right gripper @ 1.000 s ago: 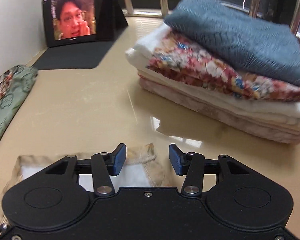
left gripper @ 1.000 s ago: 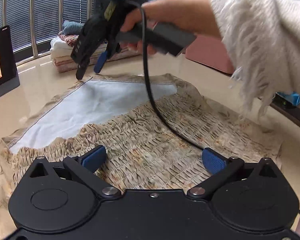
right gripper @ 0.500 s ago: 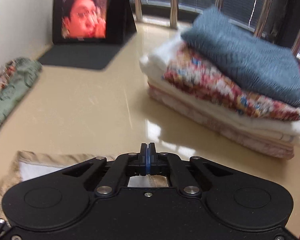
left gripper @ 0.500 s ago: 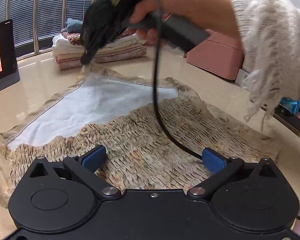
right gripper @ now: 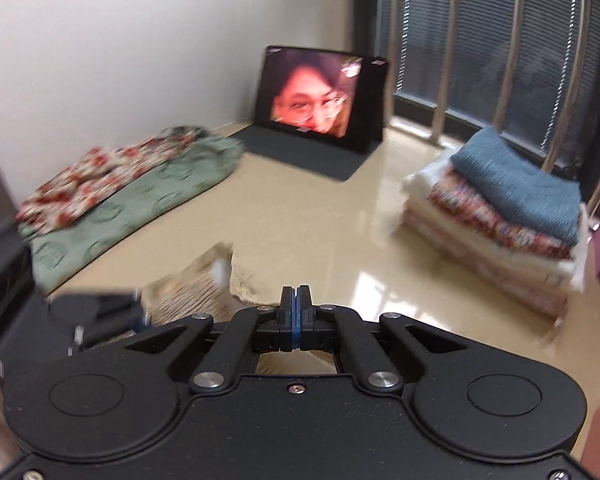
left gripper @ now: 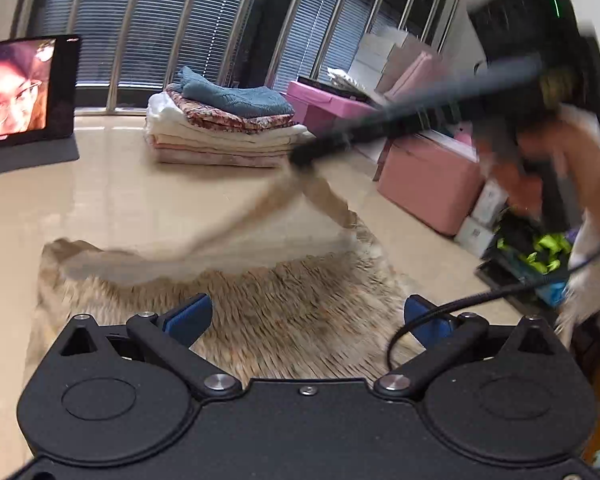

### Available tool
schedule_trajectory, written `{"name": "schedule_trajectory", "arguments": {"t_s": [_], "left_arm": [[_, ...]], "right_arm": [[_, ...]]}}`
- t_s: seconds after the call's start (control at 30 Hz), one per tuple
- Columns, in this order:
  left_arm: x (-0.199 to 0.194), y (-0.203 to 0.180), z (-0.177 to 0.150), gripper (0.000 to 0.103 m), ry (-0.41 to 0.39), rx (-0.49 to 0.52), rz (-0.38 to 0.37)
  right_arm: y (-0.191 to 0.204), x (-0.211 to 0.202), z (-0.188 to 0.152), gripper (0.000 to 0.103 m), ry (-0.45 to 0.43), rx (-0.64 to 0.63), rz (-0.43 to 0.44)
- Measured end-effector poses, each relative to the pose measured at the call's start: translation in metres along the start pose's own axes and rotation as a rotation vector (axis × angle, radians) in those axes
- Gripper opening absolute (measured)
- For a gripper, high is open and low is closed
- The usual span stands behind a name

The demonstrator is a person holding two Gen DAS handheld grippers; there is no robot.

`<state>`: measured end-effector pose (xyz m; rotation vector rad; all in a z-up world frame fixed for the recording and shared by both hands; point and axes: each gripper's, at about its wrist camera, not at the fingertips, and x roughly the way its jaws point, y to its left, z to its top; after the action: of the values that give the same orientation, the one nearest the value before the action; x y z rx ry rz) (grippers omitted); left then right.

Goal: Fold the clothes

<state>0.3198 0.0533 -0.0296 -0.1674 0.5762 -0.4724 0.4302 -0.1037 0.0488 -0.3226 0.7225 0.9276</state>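
Between our left tongs (left gripper: 306,318), spread wide, lies the beige smocked garment (left gripper: 284,300) on the counter (left gripper: 100,208). Our right tongs (left gripper: 300,158) are clenched on its far corner, lifting that corner up off the counter, ahead of the left tongs. Beyond sits a stack of folded clothes (left gripper: 220,128).

Soft daylight through window blinds (left gripper: 168,20); glare patches on glossy counter (right gripper: 364,280). Heavy motion blur on right hand-held gripper (left gripper: 300,158) and lifted garment (left gripper: 260,208). Fisheye bending at edges.
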Motion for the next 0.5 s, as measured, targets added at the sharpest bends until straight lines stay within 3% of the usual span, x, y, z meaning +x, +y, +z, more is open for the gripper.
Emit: {"name": "schedule_trajectory", "arguments": {"t_s": [0.37, 0.4, 0.43, 0.5], "left_arm": [[-0.042, 0.012, -0.012, 0.103, -0.003, -0.102, 0.049], [-0.043, 0.014, -0.01, 0.103, -0.013, -0.111, 0.061], [-0.045, 0.016, -0.007, 0.103, -0.027, -0.122, 0.074], [-0.05, 0.025, 0.001, 0.103, -0.058, -0.154, 0.087]], "right_arm": [[0.019, 0.015, -0.067, 0.004, 0.084, 0.125, 0.134], [0.019, 0.012, -0.071, 0.011, 0.078, 0.148, 0.153], [0.018, 0.009, -0.076, 0.03, 0.069, 0.174, 0.163], [0.012, -0.002, -0.083, 0.046, 0.026, 0.226, 0.147]]}}
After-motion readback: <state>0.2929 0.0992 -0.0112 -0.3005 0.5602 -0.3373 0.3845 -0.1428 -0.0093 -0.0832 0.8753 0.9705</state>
